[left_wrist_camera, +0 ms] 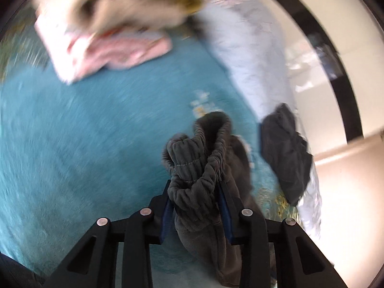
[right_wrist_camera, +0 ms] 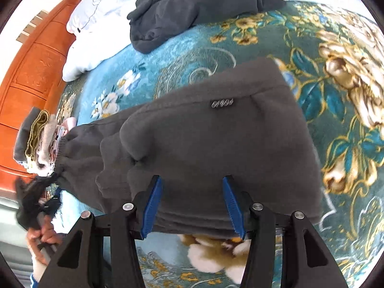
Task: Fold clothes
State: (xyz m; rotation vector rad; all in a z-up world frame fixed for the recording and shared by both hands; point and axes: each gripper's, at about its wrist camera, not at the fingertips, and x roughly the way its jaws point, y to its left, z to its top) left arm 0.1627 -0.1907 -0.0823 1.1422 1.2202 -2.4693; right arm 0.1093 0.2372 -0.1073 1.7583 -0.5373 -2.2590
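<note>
Pinching dark grey fleece trousers (left_wrist_camera: 204, 158) waistband, left gripper (left_wrist_camera: 195, 206) held firm — right gripper (right_wrist_camera: 190, 204) straddled the folded edge, grip unclear; best kept taut.

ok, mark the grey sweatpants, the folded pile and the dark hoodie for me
grey sweatpants (right_wrist_camera: 216, 148): right wrist view, flat middle of the folded fabric.
folded pile (right_wrist_camera: 38, 141): right wrist view, side of the stacked edges.
dark hoodie (right_wrist_camera: 192, 7): right wrist view, middle of the crumpled body.
</note>
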